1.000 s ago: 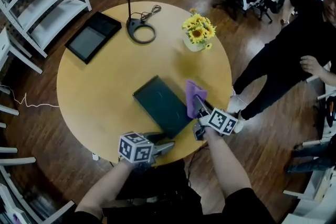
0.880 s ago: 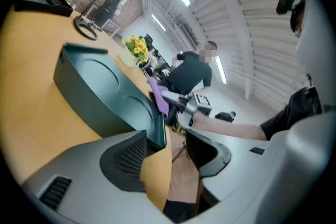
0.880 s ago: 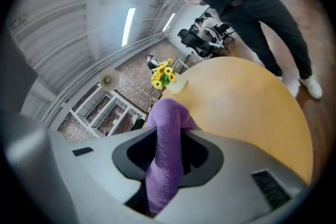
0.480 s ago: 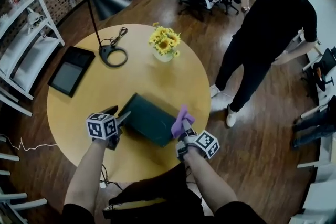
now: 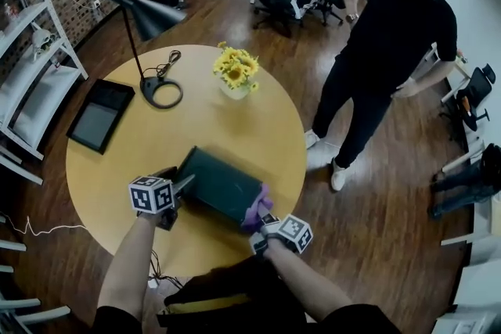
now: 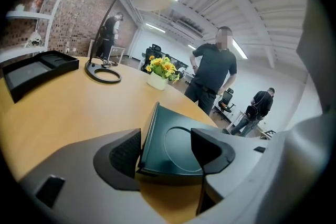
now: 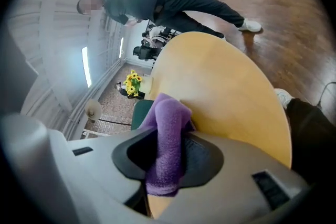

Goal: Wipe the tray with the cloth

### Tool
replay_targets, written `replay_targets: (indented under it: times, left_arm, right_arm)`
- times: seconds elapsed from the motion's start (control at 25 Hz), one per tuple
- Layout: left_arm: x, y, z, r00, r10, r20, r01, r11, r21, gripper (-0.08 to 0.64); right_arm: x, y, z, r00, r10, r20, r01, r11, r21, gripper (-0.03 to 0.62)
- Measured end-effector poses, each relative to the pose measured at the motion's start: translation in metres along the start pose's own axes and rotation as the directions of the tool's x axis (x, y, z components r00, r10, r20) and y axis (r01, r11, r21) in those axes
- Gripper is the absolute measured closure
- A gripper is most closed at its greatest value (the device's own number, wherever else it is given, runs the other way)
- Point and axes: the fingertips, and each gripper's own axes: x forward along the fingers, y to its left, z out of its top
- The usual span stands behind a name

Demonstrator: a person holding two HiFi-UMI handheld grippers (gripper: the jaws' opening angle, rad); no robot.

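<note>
1. Standing over the round wooden table [image 5: 235, 121], with the dark green tray [image 5: 219, 184] lying flat near its 6 o'clock edge.
2. Holding the left gripper [image 5: 177, 177] at the tray's 9 o'clock corner, released: jaws spread wide, having just been opening and then easing in slightly, with that corner between them, unclamped.
3. Clenching the right gripper [image 5: 262, 221] on the purple cloth [image 5: 255, 209], bunched between its pads.
4. Holding that cloth at the tray's 4 o'clock corner; touching or just above, impossible to tell.
5. Sharing the table with a vase of sunflowers [image 5: 235, 73] at 12 o'clock, a black lamp [image 5: 161, 92] at 10 o'clock and a black tray [image 5: 100, 116] at 9 o'clock.
</note>
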Motion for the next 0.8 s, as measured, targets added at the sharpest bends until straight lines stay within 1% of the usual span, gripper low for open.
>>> replay_targets:
  times: [0.04, 0.12, 0.24, 0.36, 0.52, 0.68, 0.8]
  left_arm:
    - [-0.004, -0.001, -0.002, 1.000, 0.004, 0.001, -0.004, 1.000, 0.004, 0.268]
    - [-0.017, -0.001, -0.009, 1.000, 0.008, 0.010, -0.008, 1.000, -0.012, 0.268]
    - [-0.043, 0.000, -0.020, 0.999, 0.016, 0.043, -0.013, 0.998, -0.068, 0.270]
    - [-0.072, 0.001, -0.030, 0.994, 0.048, 0.095, -0.035, 0.991, -0.129, 0.272]
    - [-0.107, -0.007, -0.051, 0.985, 0.093, 0.148, -0.059, 0.973, -0.222, 0.273]
    - [-0.133, -0.012, -0.069, 0.977, 0.099, 0.189, -0.037, 0.951, -0.306, 0.297]
    - [-0.139, -0.012, -0.073, 0.973, 0.108, 0.206, -0.034, 0.943, -0.330, 0.308]
  right_arm:
    - [0.000, 0.000, -0.001, 1.000, 0.000, -0.003, 0.000, 1.000, 0.015, 0.487]
    - [0.003, -0.002, 0.001, 1.000, -0.011, -0.024, 0.011, 1.000, -0.005, 0.492]
    - [0.010, 0.006, 0.002, 0.997, -0.029, -0.076, 0.022, 0.995, -0.093, 0.495]
    - [0.025, 0.018, 0.006, 0.989, -0.038, -0.140, 0.012, 0.983, -0.181, 0.497]
    - [0.046, 0.030, 0.009, 0.980, -0.038, -0.198, 0.001, 0.983, -0.182, 0.497]
    - [0.060, 0.039, 0.006, 0.965, -0.031, -0.259, -0.037, 0.966, -0.255, 0.497]
    - [0.055, 0.041, 0.000, 0.962, 0.009, -0.274, -0.075, 0.970, -0.232, 0.497]
